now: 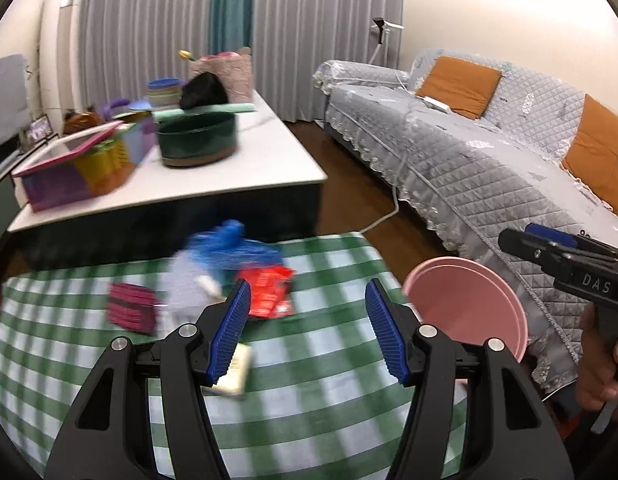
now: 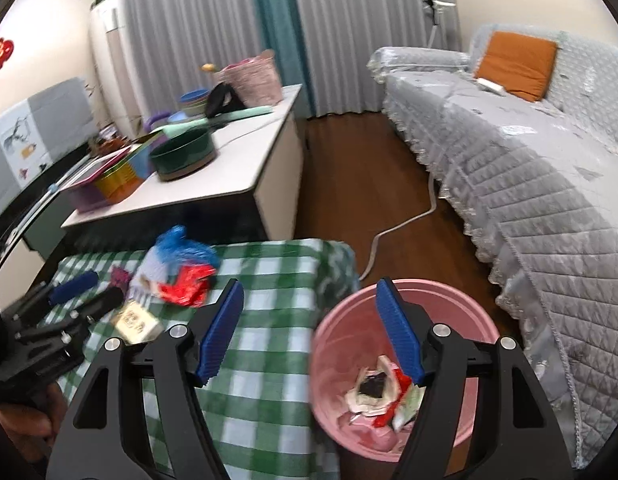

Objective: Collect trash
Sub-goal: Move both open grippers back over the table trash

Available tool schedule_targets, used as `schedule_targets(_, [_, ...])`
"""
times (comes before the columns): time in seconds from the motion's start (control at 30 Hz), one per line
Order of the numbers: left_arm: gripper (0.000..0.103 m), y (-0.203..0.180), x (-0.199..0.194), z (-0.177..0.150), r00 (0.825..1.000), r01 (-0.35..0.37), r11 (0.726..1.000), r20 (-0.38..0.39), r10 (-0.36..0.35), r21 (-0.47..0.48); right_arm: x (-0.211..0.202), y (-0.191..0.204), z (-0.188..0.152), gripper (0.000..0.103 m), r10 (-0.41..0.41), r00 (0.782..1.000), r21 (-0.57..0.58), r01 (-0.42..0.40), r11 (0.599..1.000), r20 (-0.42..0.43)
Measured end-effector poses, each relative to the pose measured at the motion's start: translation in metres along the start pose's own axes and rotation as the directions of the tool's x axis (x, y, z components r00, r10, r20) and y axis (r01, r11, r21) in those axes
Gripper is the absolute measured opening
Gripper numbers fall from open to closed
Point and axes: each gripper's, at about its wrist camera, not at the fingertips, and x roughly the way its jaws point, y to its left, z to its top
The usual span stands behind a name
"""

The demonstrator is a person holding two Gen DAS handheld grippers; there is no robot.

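Note:
Trash lies on a green checked cloth (image 1: 309,400): a blue plastic bag (image 1: 233,246), a red wrapper (image 1: 269,292), a dark pink packet (image 1: 131,308) and a cream packet (image 1: 235,372). My left gripper (image 1: 307,336) is open and empty above the cloth, just right of the cream packet. A pink bin (image 2: 397,376) with wrappers inside stands right of the cloth. My right gripper (image 2: 309,332) is open and empty over the bin's left rim. The same trash shows in the right wrist view: the red wrapper (image 2: 187,284), the blue bag (image 2: 181,246).
A white low table (image 1: 245,168) behind the cloth carries a green pot (image 1: 197,140), coloured boxes and baskets. A grey quilted sofa (image 1: 489,168) with orange cushions runs along the right. A white cable (image 2: 393,232) lies on the wooden floor.

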Motion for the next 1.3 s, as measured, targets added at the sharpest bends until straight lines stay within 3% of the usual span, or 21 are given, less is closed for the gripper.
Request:
schedule_targets(0.07, [0.058,0.019,-0.009,0.002,1.0,-0.009,1.0,0.01,0.009,-0.004,0.0,0.011,0.0,0.068,0.004,1.0,-0.012,-0.004,1.0,0.013])
schedule_targets(0.2, [0.045,0.061,-0.02,0.006,0.998,-0.06,0.998,0.02,0.061,-0.031,0.004,0.029,0.0,0.064,0.048,0.999,-0.023,-0.048,0.999,0.014])
schedule_targets(0.4, [0.041,0.108,-0.017,-0.023,0.996,-0.09,0.985,0.004,0.092,-0.149,0.016,0.051,-0.008,0.036,0.058,0.998,-0.046,-0.058,0.997,-0.001])
schedule_targets(0.6, [0.042,0.112,0.014,-0.053,0.994,-0.102,0.98,-0.054,0.094,-0.173,0.026,0.055,-0.017,0.035,0.053,0.998,-0.071,-0.055,0.996,-0.026])
schedule_targets(0.67, [0.047,0.108,0.02,-0.058,0.993,-0.104,0.983,-0.062,0.096,-0.15,0.03,0.055,-0.019,0.035,0.054,0.998,-0.072,-0.057,0.996,-0.033])
schedule_targets(0.73, [0.061,0.103,0.028,-0.061,0.994,-0.092,0.987,-0.073,0.083,-0.132,0.034,0.055,-0.021,0.035,0.053,0.998,-0.078,-0.056,0.995,-0.041])
schedule_targets(0.9, [0.081,0.081,0.05,-0.067,0.991,-0.082,0.994,-0.115,0.074,-0.065,0.047,0.052,-0.025,0.035,0.055,0.997,-0.082,-0.06,0.995,-0.061])
schedule_targets(1.03, [0.084,0.066,0.064,-0.072,0.986,-0.092,0.996,-0.142,0.09,-0.009,0.056,0.052,-0.026,0.035,0.063,0.995,-0.079,-0.069,0.994,-0.074])
schedule_targets(1.3, [0.084,0.066,0.08,-0.073,0.973,-0.14,0.99,-0.185,0.14,0.016,0.073,0.068,-0.026,0.035,0.084,0.992,-0.1,-0.094,0.991,-0.096])
